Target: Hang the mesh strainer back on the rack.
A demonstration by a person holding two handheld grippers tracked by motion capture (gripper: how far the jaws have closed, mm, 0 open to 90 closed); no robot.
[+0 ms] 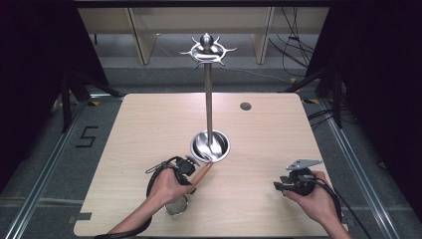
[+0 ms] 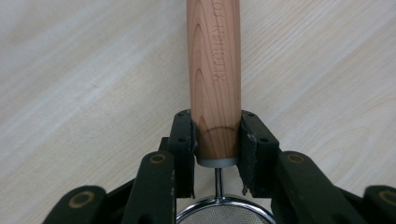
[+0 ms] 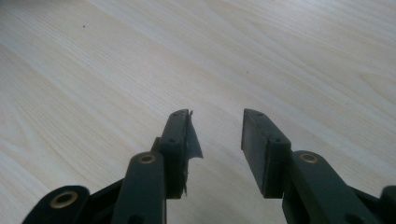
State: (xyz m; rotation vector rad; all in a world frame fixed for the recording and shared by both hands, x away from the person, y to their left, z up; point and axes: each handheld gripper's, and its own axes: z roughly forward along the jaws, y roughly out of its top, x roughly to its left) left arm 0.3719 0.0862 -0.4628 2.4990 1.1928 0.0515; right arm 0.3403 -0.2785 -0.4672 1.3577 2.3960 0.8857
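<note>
A small strainer with a light wooden handle (image 2: 214, 70) lies low over the table. Its metal mesh bowl (image 2: 224, 212) is near the camera in the left gripper view. My left gripper (image 2: 216, 116) is shut on the handle's lower end, just above the metal collar. From above, the left gripper (image 1: 190, 185) sits near the front of the table, the handle (image 1: 203, 173) pointing toward the stand and the mesh bowl (image 1: 176, 205) under the hand. My right gripper (image 3: 217, 114) is open with nothing between its pads; in the high view the right gripper (image 1: 277, 186) is at the front right.
A tall metal stand rises from mid-table: a shiny bowl-shaped base (image 1: 210, 146), a thin pole (image 1: 209, 99) and a ring of hooks (image 1: 207, 50) on top. The wooden table (image 1: 149, 124) has a small dark grommet (image 1: 245, 106) at the back right.
</note>
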